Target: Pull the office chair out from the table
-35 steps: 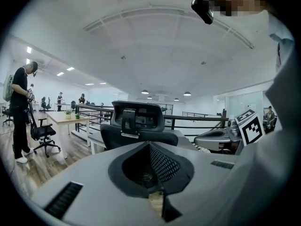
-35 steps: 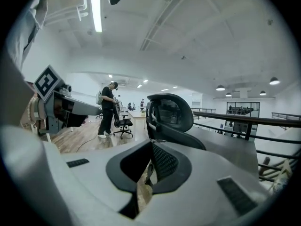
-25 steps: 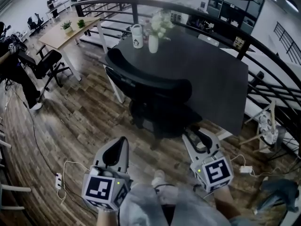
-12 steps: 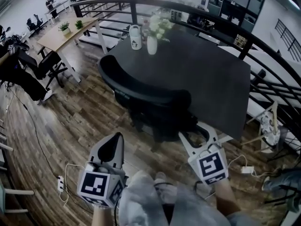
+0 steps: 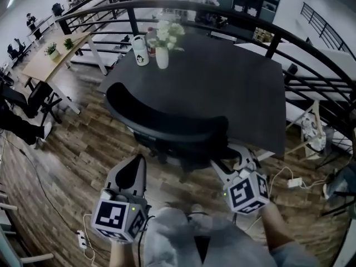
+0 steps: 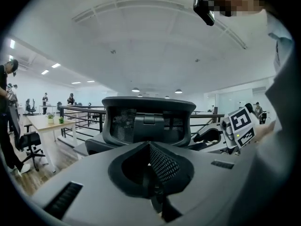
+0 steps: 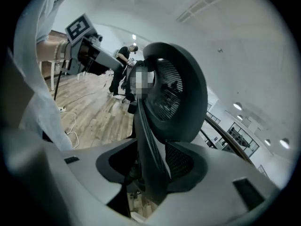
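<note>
Office chair is sitting pushed in against the black table, with its curved backrest facing the person. On the left, the left gripper is hovering clenched and empty, short of the backrest. On the right, the right gripper has just been spreading its jaws, and the backrest edge is standing between them, ungripped. Grasping looks to be the step in hand. Next, those jaws need closing on the edge before any pull away from the table.

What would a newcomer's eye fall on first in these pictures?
The black office chair stands close against the dark table, in the middle of the head view. The right gripper, whose jaws have just been opening, has the edge of the chair's back between them, while the left gripper is shut. A white vase with flowers stands at the table's far edge.
</note>
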`<action>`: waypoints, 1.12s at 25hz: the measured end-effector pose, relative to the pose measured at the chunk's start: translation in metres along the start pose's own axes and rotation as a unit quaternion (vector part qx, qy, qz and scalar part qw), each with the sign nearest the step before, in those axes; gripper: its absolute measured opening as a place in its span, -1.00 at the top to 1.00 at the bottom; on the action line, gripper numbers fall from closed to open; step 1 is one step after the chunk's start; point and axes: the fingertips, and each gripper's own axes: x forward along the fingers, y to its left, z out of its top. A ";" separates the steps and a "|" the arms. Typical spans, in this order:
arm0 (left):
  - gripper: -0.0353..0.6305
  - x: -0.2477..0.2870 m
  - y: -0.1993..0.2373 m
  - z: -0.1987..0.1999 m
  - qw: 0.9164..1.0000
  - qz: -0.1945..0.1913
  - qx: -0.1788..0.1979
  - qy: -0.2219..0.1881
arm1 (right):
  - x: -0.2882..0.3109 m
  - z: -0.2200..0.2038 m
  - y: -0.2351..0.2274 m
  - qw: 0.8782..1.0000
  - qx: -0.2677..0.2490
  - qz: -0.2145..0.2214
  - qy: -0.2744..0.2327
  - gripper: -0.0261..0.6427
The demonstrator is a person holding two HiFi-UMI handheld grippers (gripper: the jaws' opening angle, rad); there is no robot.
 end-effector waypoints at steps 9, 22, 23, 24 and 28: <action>0.89 0.024 0.054 0.003 0.998 -0.056 0.033 0.001 | 0.011 -0.003 0.001 0.998 -0.018 -0.018 0.063 0.43; 0.86 0.040 0.106 0.001 0.961 -0.163 0.222 0.005 | 0.009 -0.005 0.000 0.995 0.012 -0.058 0.081 0.41; 0.84 0.042 0.110 -0.001 0.957 -0.170 0.234 0.007 | 0.008 -0.007 0.000 0.995 0.012 -0.063 0.083 0.41; 0.80 0.045 0.114 -0.002 0.952 -0.176 0.250 0.007 | 0.008 -0.007 0.000 0.994 0.013 -0.066 0.083 0.41; 0.63 0.059 0.127 -0.011 0.926 -0.191 0.325 0.016 | 0.009 -0.002 -0.001 0.994 0.020 -0.071 0.082 0.41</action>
